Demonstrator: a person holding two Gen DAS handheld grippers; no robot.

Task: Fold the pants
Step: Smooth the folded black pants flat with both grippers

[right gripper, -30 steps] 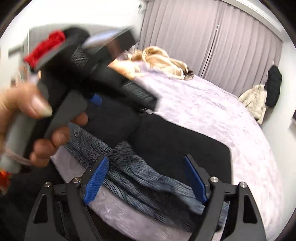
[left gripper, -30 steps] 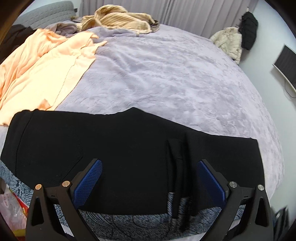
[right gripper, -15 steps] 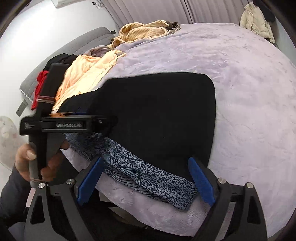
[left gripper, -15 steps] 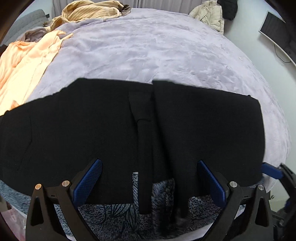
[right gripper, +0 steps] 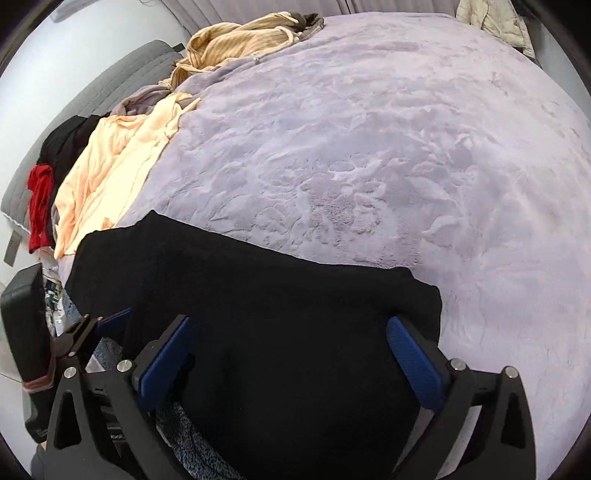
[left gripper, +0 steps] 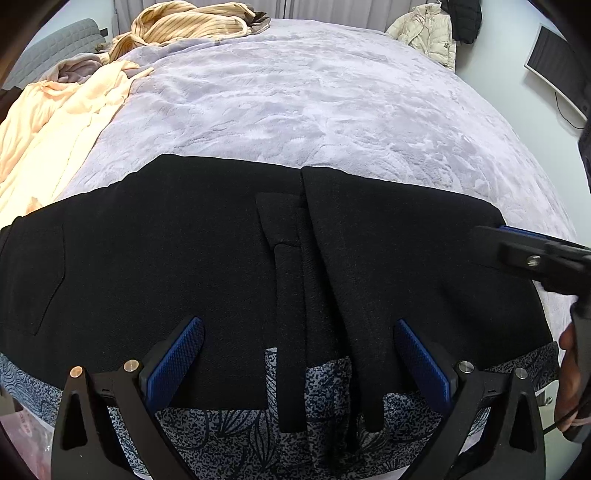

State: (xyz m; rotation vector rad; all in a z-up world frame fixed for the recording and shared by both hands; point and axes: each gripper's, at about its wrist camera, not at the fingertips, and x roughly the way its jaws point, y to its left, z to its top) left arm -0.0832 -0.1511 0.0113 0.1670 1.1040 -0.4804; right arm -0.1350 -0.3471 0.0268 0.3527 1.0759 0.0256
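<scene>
The black pants point(left gripper: 221, 266) lie flat on the lavender blanket point(left gripper: 314, 110), spread under both tongs. The left gripper point(left gripper: 299, 354) hovers wide open, gripping nothing. The right gripper point(right gripper: 291, 354) is opening, its 2 pads clear of the cloth.

Lilac-covered bed point(left gripper: 314, 96), grey curtains point(right gripper: 207, 11)

One pair of black pants point(left gripper: 207, 266) is counted — spread across one lilac bed cover point(left gripper: 314, 99). One blue patterned cloth point(left gripper: 255, 428) is seen beneath it. Along the far side, garments are tallied one apiece: one peach point(right gripper: 110, 173), one tan striped point(right gripper: 236, 40), one red point(right gripper: 40, 206), one cream jacket point(left gripper: 424, 29). Two grippers are counted — left point(left gripper: 299, 363) and right point(right gripper: 291, 360).
</scene>
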